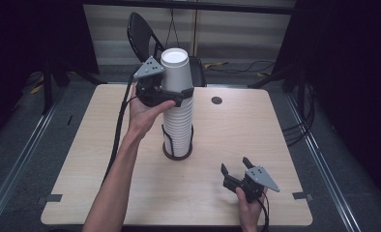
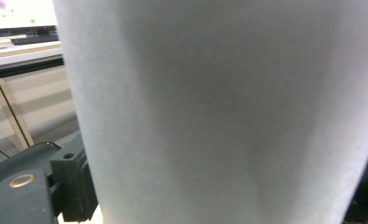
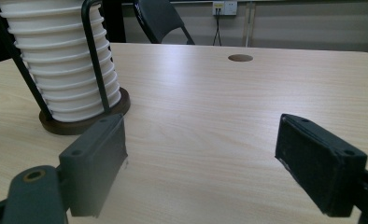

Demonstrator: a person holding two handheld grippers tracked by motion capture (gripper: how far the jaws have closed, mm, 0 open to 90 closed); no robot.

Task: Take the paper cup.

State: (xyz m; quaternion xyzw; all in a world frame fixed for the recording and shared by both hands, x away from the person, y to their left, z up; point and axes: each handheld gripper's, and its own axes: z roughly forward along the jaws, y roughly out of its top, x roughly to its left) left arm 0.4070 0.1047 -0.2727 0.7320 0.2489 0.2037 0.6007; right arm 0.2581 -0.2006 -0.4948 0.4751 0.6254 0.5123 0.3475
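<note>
Status, near to far, all refs vs the cup stack (image 1: 178, 123).

R gripper (image 1: 237, 170): idle on the counter (image 1: 227, 125), near edge, well apart from the stack and to its right. Jaws apart, nothing btwn them; right gripper view has bare wood in the gap, with the stack's lower cups (image 3: 63, 60) and wire holder (image 3: 94, 51) off to one side on a dark round base (image 3: 84, 122).

L gripper (image 1: 165, 94): up at the top of the stack. Jaws clamped on the top cup (image 1: 175, 72), one on each side of its wall just under the mid-height, rim up. In left gripper view the cup wall (image 2: 219, 112) sits right btwn the jaws, touching.

Progress, my read: grab is done, lift-off looks partway. Top cup stands tall above the rest, but whether its bottom has cleared the cup below I can't tell, the gripper body covers that seam. Left to do: pull it fully free and put it down on the counter. R gripper has no part yet.

Far side: cable hole (image 1: 216, 100) in the counter, black chair (image 1: 142, 31) beyond the stack.
</note>
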